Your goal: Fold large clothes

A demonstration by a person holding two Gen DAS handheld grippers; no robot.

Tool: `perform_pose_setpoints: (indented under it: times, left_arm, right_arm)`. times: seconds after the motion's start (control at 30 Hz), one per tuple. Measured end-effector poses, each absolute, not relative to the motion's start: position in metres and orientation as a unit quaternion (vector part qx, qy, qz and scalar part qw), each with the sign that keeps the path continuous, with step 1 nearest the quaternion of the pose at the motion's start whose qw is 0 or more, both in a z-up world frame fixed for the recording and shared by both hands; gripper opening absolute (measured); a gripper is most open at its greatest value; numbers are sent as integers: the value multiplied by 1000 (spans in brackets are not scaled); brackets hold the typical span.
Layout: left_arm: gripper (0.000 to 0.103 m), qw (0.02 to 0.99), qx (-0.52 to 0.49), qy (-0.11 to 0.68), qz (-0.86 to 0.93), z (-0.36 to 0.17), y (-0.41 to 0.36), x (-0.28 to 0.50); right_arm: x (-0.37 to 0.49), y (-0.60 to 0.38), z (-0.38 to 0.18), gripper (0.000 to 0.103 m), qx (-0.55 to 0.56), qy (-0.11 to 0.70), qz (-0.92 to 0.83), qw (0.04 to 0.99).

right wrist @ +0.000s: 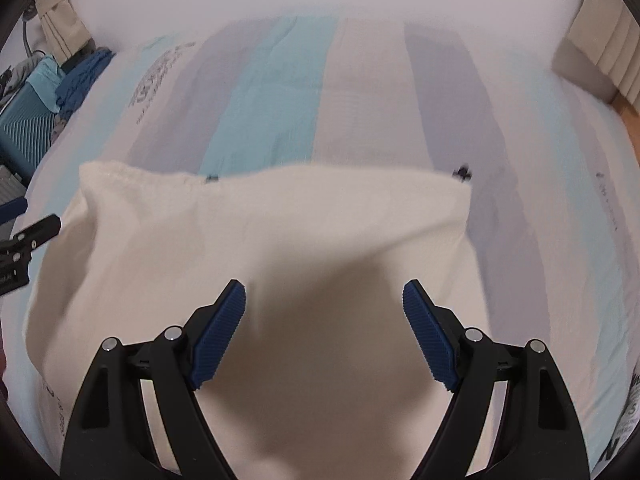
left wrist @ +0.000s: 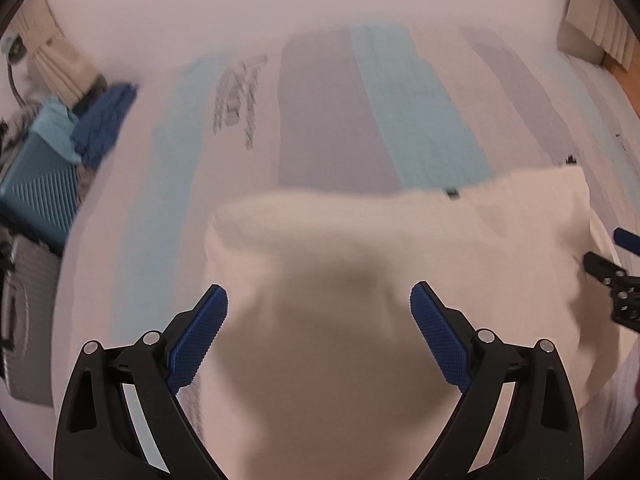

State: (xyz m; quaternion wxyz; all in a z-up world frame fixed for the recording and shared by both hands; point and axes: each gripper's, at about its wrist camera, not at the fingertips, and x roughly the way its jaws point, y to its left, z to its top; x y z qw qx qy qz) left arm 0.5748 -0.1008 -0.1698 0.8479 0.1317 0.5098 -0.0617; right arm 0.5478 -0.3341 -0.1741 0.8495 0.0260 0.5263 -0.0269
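Both grippers, left point(left wrist: 319, 300) and right point(right wrist: 324, 296), hang open and empty over the cloth point(right wrist: 256, 232); its long axis runs sideways between them.

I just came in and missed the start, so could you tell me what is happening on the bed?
A person is folding a cream garment on a striped bedspread, with a gripper in each hand. The left gripper and the right gripper are both open above the cloth, holding nothing. The garment lies loosely folded, with its far edge straight across the stripes. A blue suitcase with clothes piled on it stands beside the bed.
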Motion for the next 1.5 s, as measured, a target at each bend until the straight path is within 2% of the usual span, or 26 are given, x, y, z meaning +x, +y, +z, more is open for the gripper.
perform_pose_setpoints:
  times: [0.13, 0.2, 0.43, 0.73, 0.93, 1.33, 1.5]
  left_arm:
    - [91, 830, 109, 543, -72, -193, -104, 559]
    - [91, 824, 123, 548, -73, -207, -105, 551]
    - [95, 821, 125, 552, -70, -239, -91, 545]
    - [95, 835, 103, 534, -84, -214, -91, 525]
    - [95, 837, 72, 532, -105, -200, -92, 494]
    - [97, 847, 89, 510, -120, -229, -95, 457]
    - [98, 844, 110, 505, -142, -244, -92, 453]
  right_arm:
    - [546, -335, -198, 79, 42, 549, -30, 834]
    - [546, -334, -205, 84, 36, 552, -34, 832]
    - [549, -332, -230, 93, 0, 567, -37, 823]
    - [497, -331, -186, 89, 25, 520, -35, 853]
    - [452, -330, -178, 90, 50, 506, -21, 861]
    - [434, -316, -229, 91, 9, 532, -18, 847]
    - [430, -315, -245, 95, -4, 539, -21, 842]
